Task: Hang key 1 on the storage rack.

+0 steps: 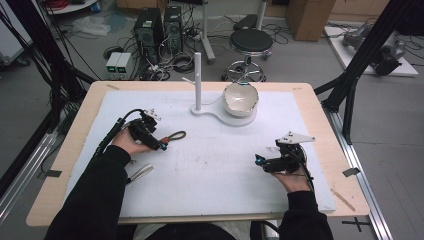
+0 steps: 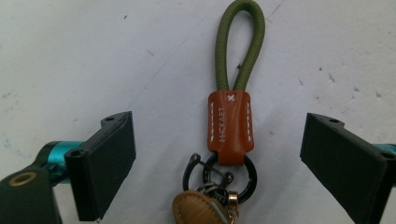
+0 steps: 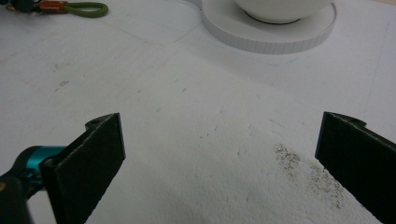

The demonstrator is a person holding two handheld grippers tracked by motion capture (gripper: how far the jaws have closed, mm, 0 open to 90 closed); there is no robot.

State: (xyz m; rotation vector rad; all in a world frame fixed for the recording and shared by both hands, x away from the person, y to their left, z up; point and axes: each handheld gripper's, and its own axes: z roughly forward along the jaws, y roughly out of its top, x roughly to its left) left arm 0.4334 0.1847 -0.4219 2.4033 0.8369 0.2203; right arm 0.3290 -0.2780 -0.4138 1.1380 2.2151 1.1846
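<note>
Workshop floor with computer towers (image 1: 157, 27), a round stool (image 1: 250, 41) and loose cables beyond a wooden bench (image 1: 320, 107) covered by a white foam sheet (image 1: 220, 165). At the far middle of the sheet, a white stand (image 1: 198, 82) with an upright post and a flat base carries a white bowl (image 1: 240, 98). Left gripper (image 1: 161, 146), held in the person's left hand (image 1: 131, 142), lies low over the sheet's left part with its fingers (image 2: 100, 163) wide apart, one on each side of a keychain (image 2: 230, 122), not touching it. The keychain lies flat on the sheet: an olive-green cord loop pointing away from the gripper, a brown stitched leather tab, then a black ring with a tan fob nearest the camera. A pale strap (image 1: 140, 173) lies on the sheet near the left forearm. Right gripper (image 1: 260, 161), in the right hand (image 1: 292, 177) at the sheet's right part, well apart from the keychain, rests with fingers (image 3: 88, 158) spread over bare foam, nothing between them; a dark speckled smudge (image 3: 299, 163) marks the foam just ahead
</note>
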